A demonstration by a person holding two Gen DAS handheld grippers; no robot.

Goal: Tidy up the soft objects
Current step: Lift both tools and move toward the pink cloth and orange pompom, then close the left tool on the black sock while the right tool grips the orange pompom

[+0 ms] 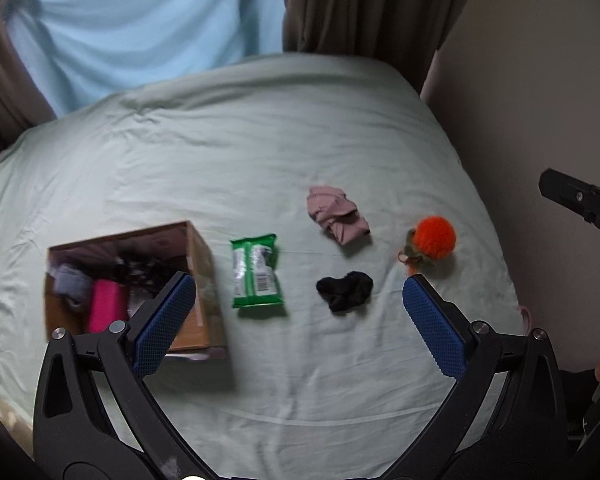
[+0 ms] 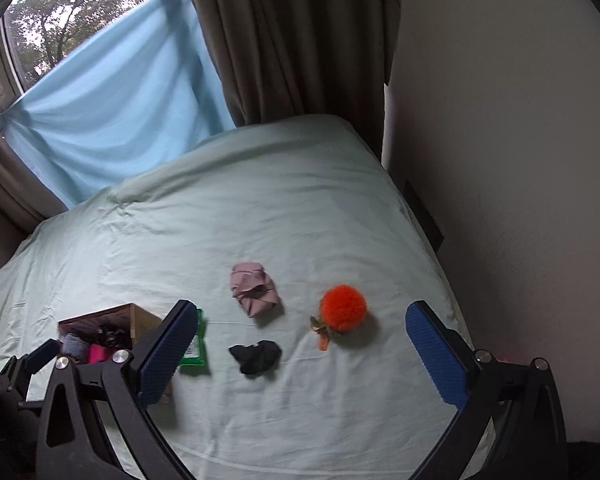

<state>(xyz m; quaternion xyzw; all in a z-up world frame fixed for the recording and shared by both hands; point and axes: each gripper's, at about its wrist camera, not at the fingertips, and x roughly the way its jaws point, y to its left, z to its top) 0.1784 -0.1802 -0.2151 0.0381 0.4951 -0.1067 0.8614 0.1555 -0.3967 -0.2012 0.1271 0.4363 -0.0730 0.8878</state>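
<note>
On the pale green bed sheet (image 1: 260, 152) lie a green wipes pack (image 1: 256, 270), a folded pink cloth (image 1: 336, 214), a black sock bundle (image 1: 345, 290) and an orange pompom toy (image 1: 434, 238). A cardboard box (image 1: 198, 248) at the left holds a pink item, grey cloth and dark things. My left gripper (image 1: 300, 312) is open and empty above the sheet, between the box and the pompom. My right gripper (image 2: 300, 344) is open and empty, hovering above the black sock (image 2: 256, 356). The pink cloth (image 2: 254, 288), pompom (image 2: 343, 307), wipes (image 2: 194, 350) and box (image 2: 140, 320) show there too.
A beige wall (image 2: 500, 160) runs along the bed's right edge. Brown curtains (image 2: 284, 40) and a light blue cloth (image 2: 120, 100) hang beyond the far edge, below a window. Part of the other gripper (image 1: 580, 200) shows at the right of the left wrist view.
</note>
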